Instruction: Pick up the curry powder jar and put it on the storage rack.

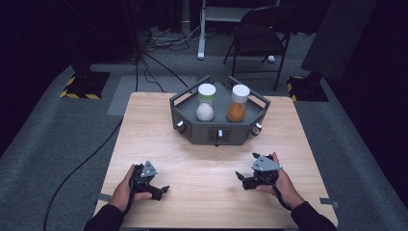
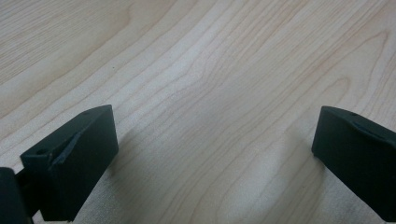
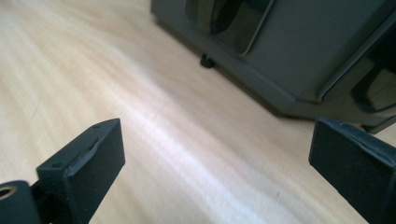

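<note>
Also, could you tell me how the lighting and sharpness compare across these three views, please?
High view: the table is brightly lit and the floor around it dark, all in focus. Left gripper view: even light, crisp wood grain, soft shadows beside the jaws. Right gripper view: a pale glare streak crosses the wood, and the grey rack looks slightly soft.

A dim lab or recording studio is showing here: a pale wooden table (image 1: 202,168) is standing on grey carpet (image 1: 53,125), black cables (image 1: 96,149) are trailing across the floor, and black stand bases edged with yellow-and-black hazard tape (image 1: 79,86) are sitting at both sides. A black folding chair (image 1: 262,33) is waiting behind (dark curtains are closing off the edges).
</note>
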Demonstrator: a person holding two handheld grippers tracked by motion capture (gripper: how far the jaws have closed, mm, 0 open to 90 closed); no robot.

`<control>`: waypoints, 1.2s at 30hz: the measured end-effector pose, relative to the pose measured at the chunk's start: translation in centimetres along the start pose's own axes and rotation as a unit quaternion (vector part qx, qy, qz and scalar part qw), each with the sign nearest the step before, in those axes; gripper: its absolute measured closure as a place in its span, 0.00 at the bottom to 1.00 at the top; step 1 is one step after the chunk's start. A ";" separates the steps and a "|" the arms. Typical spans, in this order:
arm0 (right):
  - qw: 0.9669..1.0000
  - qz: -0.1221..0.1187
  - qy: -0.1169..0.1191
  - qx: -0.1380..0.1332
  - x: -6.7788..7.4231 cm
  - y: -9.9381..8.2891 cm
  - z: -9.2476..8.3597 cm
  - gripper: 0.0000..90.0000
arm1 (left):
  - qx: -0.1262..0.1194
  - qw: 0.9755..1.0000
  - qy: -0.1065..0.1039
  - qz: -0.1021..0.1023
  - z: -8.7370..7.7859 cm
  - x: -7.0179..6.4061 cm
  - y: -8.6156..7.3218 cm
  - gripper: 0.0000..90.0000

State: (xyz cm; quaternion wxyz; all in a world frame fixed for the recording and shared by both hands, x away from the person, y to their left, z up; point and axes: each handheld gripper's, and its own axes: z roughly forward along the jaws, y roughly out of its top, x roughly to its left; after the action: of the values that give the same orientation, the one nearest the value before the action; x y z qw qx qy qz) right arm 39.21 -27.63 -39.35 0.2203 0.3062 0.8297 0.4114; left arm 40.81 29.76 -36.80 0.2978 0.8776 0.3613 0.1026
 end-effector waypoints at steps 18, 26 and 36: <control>0.998 -0.001 0.042 0.054 -2.4 -2.3 -1.4 0.03 | 0.000 1.000 0.000 0.000 0.0 0.0 0.0 0.00; 0.997 0.010 0.040 0.068 -3.1 -3.4 -2.3 0.03 | 0.000 1.000 0.000 0.000 0.0 0.0 0.0 0.00; 0.995 0.024 0.042 0.083 -4.2 -4.4 -3.0 0.03 | 0.000 1.000 0.000 0.000 0.0 0.0 0.0 0.00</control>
State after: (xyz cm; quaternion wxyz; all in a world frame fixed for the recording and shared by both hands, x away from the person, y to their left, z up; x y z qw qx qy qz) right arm 38.98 -34.25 -40.80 0.1490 0.3262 0.8619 0.3586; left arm 40.81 29.75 -36.80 0.2976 0.8778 0.3612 0.1028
